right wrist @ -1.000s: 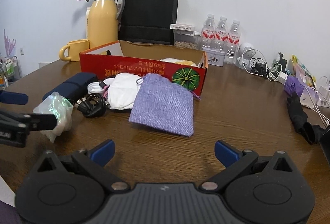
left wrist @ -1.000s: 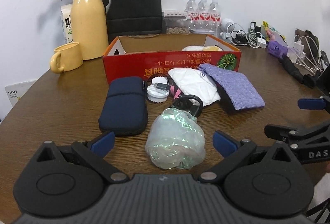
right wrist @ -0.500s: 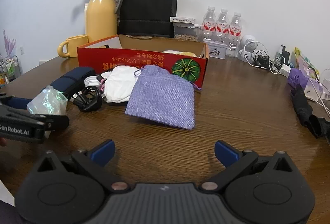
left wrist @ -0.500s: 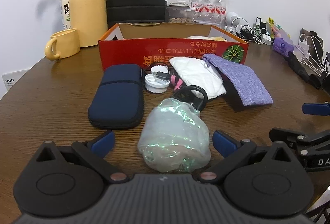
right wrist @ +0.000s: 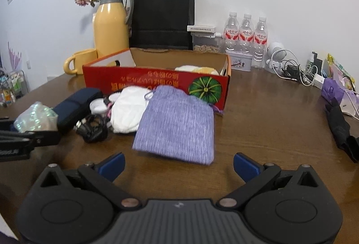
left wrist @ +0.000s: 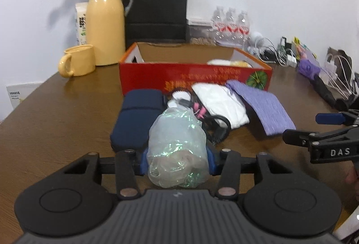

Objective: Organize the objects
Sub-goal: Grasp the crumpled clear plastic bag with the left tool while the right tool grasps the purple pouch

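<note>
A crumpled clear plastic bag (left wrist: 177, 149) sits on the wooden table between the blue pads of my left gripper (left wrist: 178, 161). The jaws are closing and both pads touch the bag's sides. Behind it lie a navy case (left wrist: 136, 118), a black cable (left wrist: 218, 129), a white cloth (left wrist: 219, 104) and a purple knit pouch (left wrist: 264, 109), all in front of the red cardboard box (left wrist: 195, 78). My right gripper (right wrist: 178, 165) stands open with nothing between its fingers, just short of the purple pouch (right wrist: 177, 127). The bag (right wrist: 33, 116) shows at the far left of the right wrist view.
A yellow thermos (left wrist: 105, 26) and a yellow mug (left wrist: 78, 60) stand at the back left, beside a black paper bag (left wrist: 157, 8). Water bottles (right wrist: 246, 35), tangled chargers (right wrist: 298, 71) and a black folded item (right wrist: 341, 127) line the right side.
My left gripper slid forward around the plastic bag and its jaws came in from wide open onto the bag's sides. The right gripper drew slightly closer to the purple pouch.
</note>
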The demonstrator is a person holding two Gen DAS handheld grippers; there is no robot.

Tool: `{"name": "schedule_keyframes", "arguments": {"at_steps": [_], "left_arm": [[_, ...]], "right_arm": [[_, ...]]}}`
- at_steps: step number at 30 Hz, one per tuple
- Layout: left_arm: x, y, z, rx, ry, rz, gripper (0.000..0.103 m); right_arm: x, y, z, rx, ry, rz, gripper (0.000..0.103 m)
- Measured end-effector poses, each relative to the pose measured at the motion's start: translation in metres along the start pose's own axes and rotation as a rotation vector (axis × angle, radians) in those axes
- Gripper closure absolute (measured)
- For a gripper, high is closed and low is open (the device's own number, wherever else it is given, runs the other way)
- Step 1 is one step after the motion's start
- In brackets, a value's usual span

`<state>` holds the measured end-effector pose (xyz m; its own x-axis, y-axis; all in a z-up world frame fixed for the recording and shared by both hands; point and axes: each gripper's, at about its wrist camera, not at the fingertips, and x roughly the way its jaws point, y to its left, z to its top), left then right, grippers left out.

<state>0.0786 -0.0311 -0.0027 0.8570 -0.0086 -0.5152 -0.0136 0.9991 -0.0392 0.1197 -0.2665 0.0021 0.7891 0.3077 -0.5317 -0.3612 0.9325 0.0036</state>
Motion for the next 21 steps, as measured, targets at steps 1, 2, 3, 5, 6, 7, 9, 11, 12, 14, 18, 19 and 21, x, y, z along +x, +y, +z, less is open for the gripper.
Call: {"name": "schedule_keyframes", "arguments": {"at_steps": [1,2,3,5,6,7,9,11,12,14,18,19,21], "left_arm": [[0.000,0.001,0.002,-0.002,-0.006,0.002,0.055],[-0.001,0.003,0.004,-0.004,-0.013,0.009,0.055],[-0.001,0.004,0.006,-0.006,-0.018,0.015,0.055],[0.000,0.007,0.010,-0.013,-0.026,0.020,0.055],[0.000,0.009,0.012,-0.016,-0.029,0.023,0.055],[0.000,0.010,0.013,-0.018,-0.032,0.026,0.055],[0.001,0.012,0.015,-0.022,-0.036,0.028,0.055],[0.001,0.013,0.016,-0.026,-0.038,0.032,0.054],[0.002,0.014,0.017,-0.029,-0.038,0.035,0.054],[0.002,0.015,0.017,-0.031,-0.036,0.037,0.054],[0.004,0.016,0.016,-0.032,-0.031,0.034,0.054],[0.004,0.015,0.015,-0.032,-0.030,0.034,0.054],[0.005,0.015,0.015,-0.031,-0.027,0.032,0.054]], "right_arm": [[0.003,-0.001,0.003,0.004,-0.004,0.002,0.000],[0.007,-0.002,0.006,0.008,-0.006,0.005,0.000],[0.010,-0.002,0.009,0.013,-0.006,0.009,0.000],[0.019,-0.004,0.016,0.028,-0.009,0.019,0.000],[0.023,-0.004,0.019,0.040,-0.012,0.022,0.000],[0.028,-0.005,0.023,0.052,-0.014,0.028,0.000],[0.039,-0.006,0.028,0.065,-0.008,0.038,0.000],[0.049,-0.006,0.033,0.068,0.004,0.036,0.000],[0.054,-0.005,0.034,0.067,0.010,0.035,0.000],[0.063,-0.004,0.035,0.067,0.024,0.037,0.000],[0.072,-0.003,0.033,0.079,0.040,0.051,0.000],[0.072,-0.003,0.031,0.081,0.039,0.053,0.000],[0.070,-0.004,0.030,0.088,0.029,0.056,0.005]]}}
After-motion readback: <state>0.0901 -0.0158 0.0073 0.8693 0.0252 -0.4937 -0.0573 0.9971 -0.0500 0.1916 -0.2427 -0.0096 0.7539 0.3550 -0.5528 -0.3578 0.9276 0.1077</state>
